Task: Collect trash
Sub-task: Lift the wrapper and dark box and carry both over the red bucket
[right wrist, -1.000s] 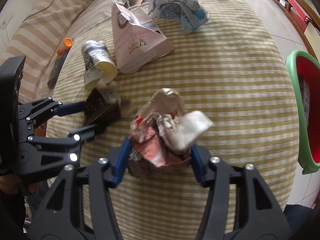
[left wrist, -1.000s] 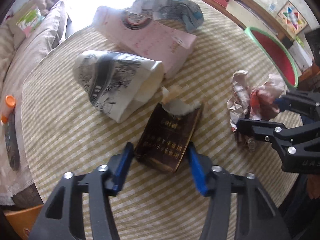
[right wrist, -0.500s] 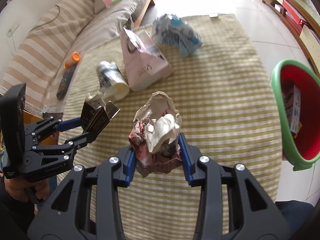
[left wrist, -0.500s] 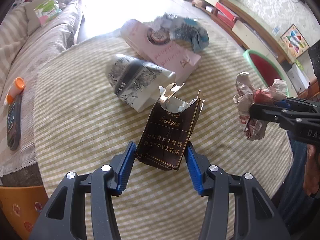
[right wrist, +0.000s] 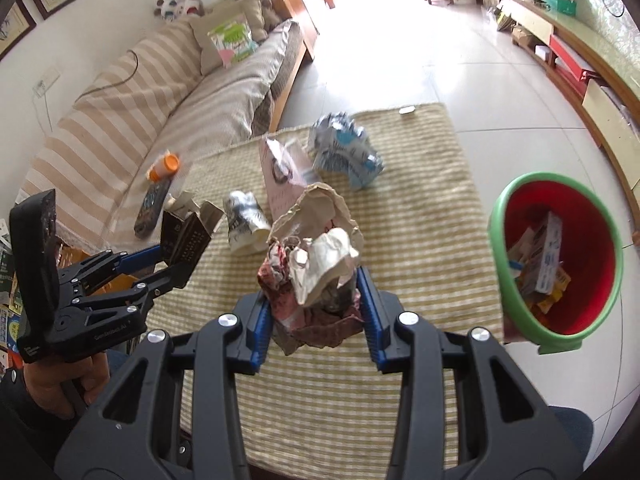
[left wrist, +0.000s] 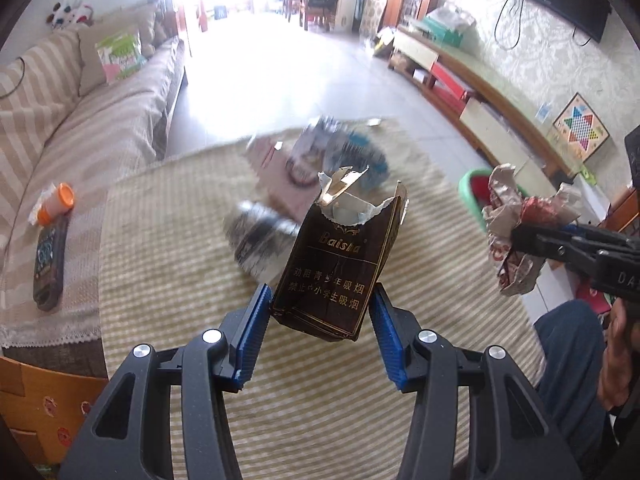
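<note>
Striped cloth covers the tabletop (left wrist: 160, 280) below the left tongs (left wrist: 320, 320), clamped on a torn cigarette pack (left wrist: 336, 268). From the right wrist, the right tongs (right wrist: 316, 300) pinch crumpled paper (right wrist: 316, 264); loose folds may slip before reaching the red bin (right wrist: 560, 208).

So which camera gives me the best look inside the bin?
The right wrist view. It looks down into the red bin with the green rim, showing boxes and wrappers already in it. The left wrist view catches only a slice of its green rim, mostly hidden behind the crumpled paper in the right gripper's jaws.
</note>
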`<state>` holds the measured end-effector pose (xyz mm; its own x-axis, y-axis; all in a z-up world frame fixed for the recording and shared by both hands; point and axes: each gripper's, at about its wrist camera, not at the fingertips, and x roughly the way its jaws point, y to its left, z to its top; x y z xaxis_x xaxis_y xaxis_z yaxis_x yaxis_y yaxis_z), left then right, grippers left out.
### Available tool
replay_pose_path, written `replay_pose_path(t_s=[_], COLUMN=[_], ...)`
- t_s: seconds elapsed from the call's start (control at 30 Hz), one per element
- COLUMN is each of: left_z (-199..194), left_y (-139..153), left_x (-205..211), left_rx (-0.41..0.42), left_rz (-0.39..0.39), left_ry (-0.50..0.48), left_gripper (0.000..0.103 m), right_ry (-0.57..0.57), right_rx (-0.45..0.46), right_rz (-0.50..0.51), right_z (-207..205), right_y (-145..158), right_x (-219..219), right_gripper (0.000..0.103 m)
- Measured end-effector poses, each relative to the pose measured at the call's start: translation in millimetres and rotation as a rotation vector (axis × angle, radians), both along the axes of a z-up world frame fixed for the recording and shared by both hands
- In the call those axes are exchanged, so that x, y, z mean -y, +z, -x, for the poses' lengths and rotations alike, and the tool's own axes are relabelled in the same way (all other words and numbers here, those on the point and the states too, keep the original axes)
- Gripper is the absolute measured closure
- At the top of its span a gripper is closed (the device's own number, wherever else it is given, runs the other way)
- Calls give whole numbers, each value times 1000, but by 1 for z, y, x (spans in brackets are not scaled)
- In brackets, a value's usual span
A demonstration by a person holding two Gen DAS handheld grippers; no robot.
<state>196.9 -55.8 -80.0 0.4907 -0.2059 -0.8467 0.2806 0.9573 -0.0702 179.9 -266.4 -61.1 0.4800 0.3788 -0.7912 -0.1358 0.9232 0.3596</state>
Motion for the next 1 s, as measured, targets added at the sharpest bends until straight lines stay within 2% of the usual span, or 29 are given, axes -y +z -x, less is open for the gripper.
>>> replay_pose_path(t_s=[0.17,0.47,0.67,1.0], left_z=[0,-7,-20,-40], left_y=[23,45,46,32], left_x=[18,66,127,235], left_rx=[63,86,67,26], left_rz=[1,38,92,156], left_ry=[-1,-72,-159,-312], left_gripper=[55,55,55,55], right_ry=[-24,-116,-211,-365], right_rx=[26,64,69,54], right_rz=[0,-15,-8,13], right_z=[1,-4,-3,-2], right_y=[11,24,26,18], right_x=[21,79,138,232], right_gripper=[65,65,65,65])
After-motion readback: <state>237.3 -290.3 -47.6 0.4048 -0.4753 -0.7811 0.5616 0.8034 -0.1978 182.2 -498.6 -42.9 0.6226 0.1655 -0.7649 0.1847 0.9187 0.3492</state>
